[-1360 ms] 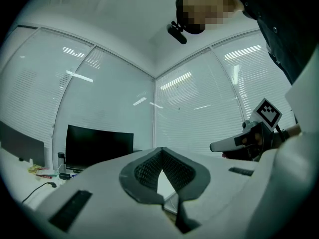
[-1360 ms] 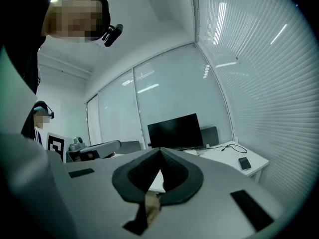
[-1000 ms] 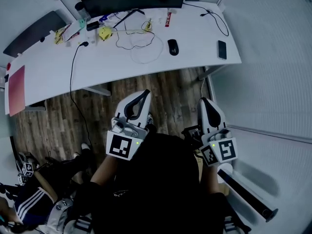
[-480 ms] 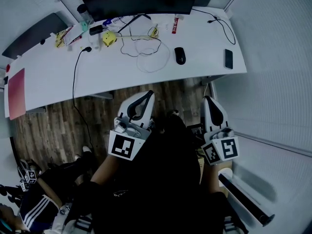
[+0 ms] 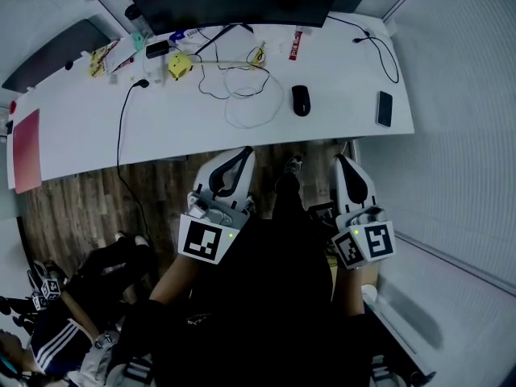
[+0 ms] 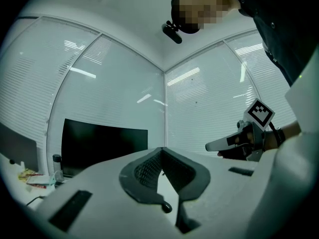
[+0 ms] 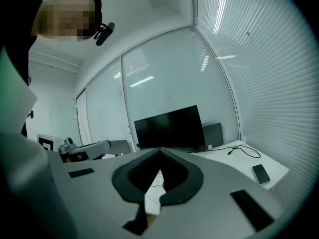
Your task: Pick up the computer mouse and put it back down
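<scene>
Mouse [image 5: 301, 100] flat on desk [image 5: 97, 127], just left of phone [image 5: 384, 108]; only head view shows it. Right gripper view adds monitor [image 7: 169, 128]. Left gripper [image 5: 242, 153] and right gripper [image 5: 342, 161] both closed tip to tip, empty, short of desk edge. Desk nearer than a second ago

Dim, cold blue cast throughout. Head view: desk [image 5: 97, 127] top is the brightest patch, floor [image 5: 89, 204] below it dark, clothing [image 5: 266, 297] nearer the camera near-black, no detail. Desk edge bows from wide-angle distortion. Gripper views: black rounded corners, ceiling-light streaks glaring on glass walls [image 7: 164, 78] behind the desk.
</scene>
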{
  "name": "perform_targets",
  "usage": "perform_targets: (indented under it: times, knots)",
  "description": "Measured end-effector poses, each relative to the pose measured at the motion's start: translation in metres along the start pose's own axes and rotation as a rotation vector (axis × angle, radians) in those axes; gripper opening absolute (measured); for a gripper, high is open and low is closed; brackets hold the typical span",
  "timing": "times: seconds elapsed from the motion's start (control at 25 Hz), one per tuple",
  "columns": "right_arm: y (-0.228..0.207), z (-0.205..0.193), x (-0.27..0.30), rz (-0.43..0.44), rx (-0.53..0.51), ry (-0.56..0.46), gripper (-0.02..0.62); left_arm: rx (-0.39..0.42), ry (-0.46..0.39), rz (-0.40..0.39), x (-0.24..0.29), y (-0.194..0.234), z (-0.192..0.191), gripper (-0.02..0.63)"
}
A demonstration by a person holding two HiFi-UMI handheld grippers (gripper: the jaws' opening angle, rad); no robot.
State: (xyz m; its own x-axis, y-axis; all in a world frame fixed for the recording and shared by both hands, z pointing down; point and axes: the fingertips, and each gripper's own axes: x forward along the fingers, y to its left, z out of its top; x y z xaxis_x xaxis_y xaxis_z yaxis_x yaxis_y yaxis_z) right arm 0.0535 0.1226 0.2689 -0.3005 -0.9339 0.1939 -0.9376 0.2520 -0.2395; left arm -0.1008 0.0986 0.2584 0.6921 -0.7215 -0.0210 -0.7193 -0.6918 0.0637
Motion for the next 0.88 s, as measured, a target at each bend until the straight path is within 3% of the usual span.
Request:
perform_targets:
  times: [0.4,0.88]
  knots:
    - [-0.073,0.018,0.073,0.059,0.018,0.049,-0.002,0.011,0.023,0.046,0.091,0.016,-0.008,0.002]
    - [-0.154,0.038,0.143,0.209,0.068,0.094,-0.002,0.02,0.027,0.172,0.188,0.013,-0.014,0.002]
